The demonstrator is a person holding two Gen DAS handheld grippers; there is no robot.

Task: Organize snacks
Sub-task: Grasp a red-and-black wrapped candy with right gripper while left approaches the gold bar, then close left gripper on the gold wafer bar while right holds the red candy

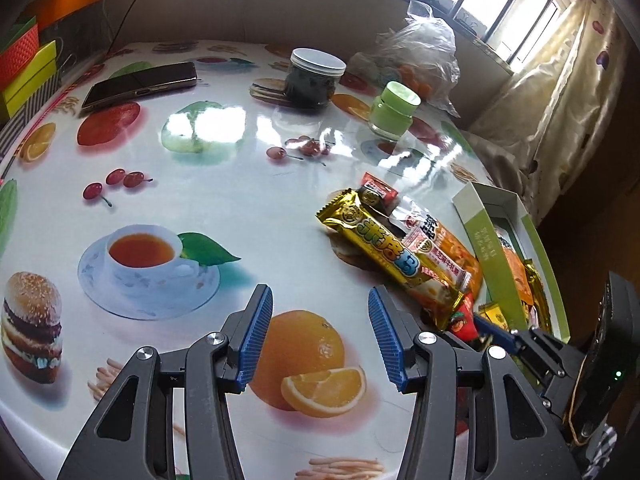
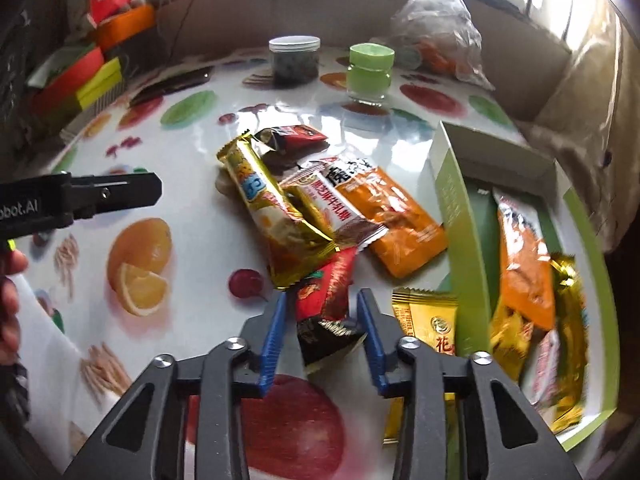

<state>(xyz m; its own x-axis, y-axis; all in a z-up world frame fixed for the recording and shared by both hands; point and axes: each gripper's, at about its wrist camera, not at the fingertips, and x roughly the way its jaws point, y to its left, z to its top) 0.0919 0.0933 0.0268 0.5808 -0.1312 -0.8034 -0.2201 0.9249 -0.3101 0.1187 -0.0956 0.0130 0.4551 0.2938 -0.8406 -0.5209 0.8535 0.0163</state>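
A pile of snack packets lies on the fruit-print table: a gold bar (image 2: 268, 208) (image 1: 384, 252), an orange packet (image 2: 392, 216), a white-red bar (image 2: 332, 208) and a small red packet (image 2: 296, 136). My right gripper (image 2: 322, 304) is open, its jaws on either side of a red-black packet (image 2: 326, 308), not closed on it. A gold packet (image 2: 424, 320) lies beside it. A green box (image 2: 460, 216) (image 1: 492, 256) at the right holds several packets. My left gripper (image 1: 320, 332) is open and empty over a printed orange, left of the pile.
A dark jar with a white lid (image 1: 316, 80), a green-lidded jar (image 1: 394, 110), a phone (image 1: 140, 84) and a clear plastic bag (image 1: 420, 52) stand at the far side. Coloured boxes (image 1: 28, 64) are stacked at the left edge.
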